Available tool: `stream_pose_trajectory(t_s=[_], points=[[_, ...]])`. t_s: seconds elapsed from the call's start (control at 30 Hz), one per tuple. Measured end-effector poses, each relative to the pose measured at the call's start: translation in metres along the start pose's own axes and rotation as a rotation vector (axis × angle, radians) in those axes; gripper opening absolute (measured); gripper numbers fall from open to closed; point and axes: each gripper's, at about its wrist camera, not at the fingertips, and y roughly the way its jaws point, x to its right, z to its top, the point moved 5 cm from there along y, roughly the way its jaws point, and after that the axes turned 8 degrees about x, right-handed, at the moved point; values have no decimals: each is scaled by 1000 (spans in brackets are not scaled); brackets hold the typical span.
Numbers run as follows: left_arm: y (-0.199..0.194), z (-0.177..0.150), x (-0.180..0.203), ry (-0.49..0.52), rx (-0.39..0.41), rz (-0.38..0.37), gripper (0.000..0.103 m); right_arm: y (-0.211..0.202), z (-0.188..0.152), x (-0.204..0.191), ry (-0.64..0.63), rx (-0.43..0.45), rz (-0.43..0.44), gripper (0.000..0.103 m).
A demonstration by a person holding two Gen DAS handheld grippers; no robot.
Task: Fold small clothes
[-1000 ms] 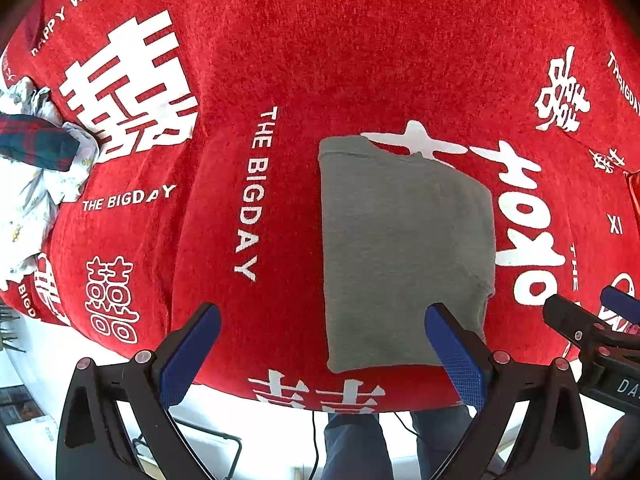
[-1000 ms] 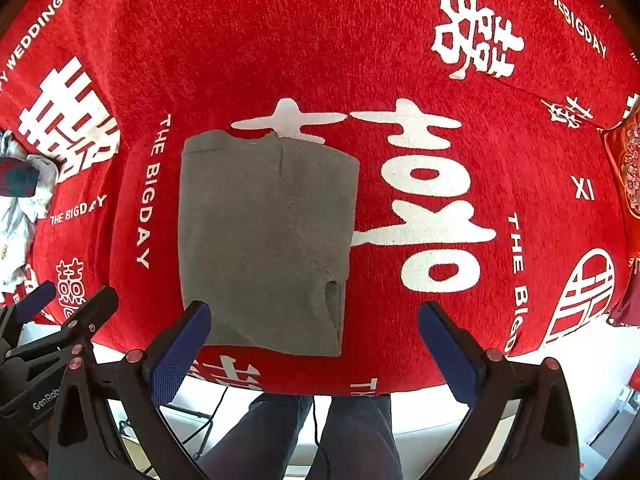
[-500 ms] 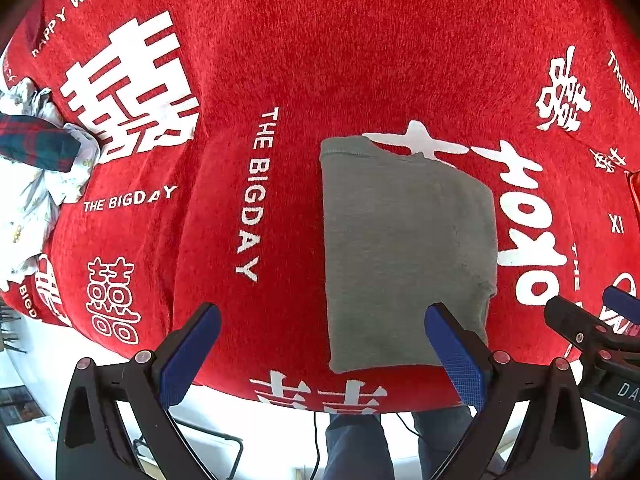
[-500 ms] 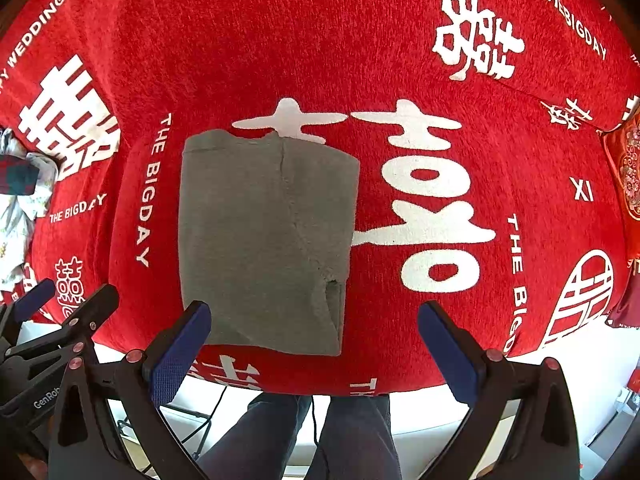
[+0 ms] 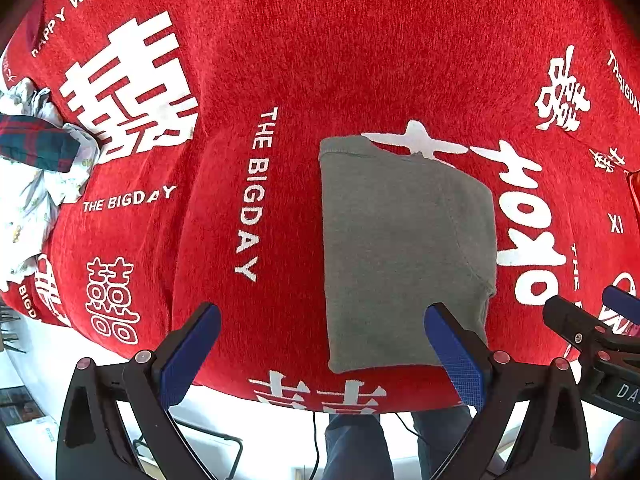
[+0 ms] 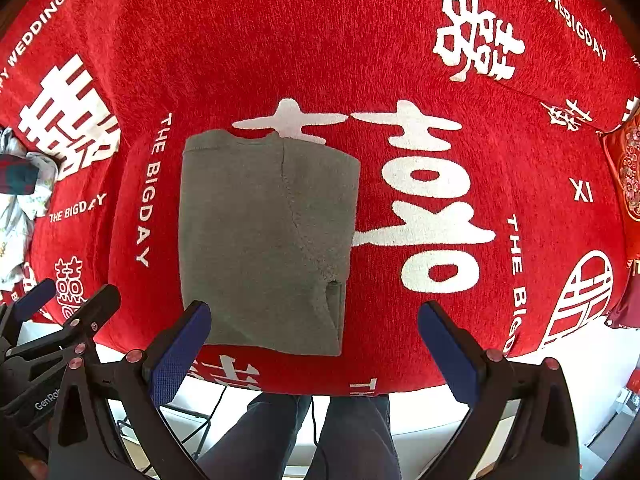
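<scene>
Grey garment [image 5: 404, 252] [image 6: 264, 240]: folded into an upright rectangle, lying flat near the front edge. Folded-over panel on its right side, apparently a sleeve.

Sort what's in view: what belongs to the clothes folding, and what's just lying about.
Belongs to the job:
- grey garment, folded flat on the cloth
- left tool, open, holding nothing
- right tool, open, holding nothing

Lying about:
- red wedding tablecloth, the work surface
- heap of patterned clothes at the far left, possibly waiting their turn
</scene>
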Motion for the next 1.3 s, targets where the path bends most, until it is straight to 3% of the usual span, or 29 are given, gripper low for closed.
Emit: stream_pose_trajectory(t_s=[1.3], points=[[3, 0, -6, -18, -3, 14, 102, 1, 3, -6, -27, -7, -13, 103]])
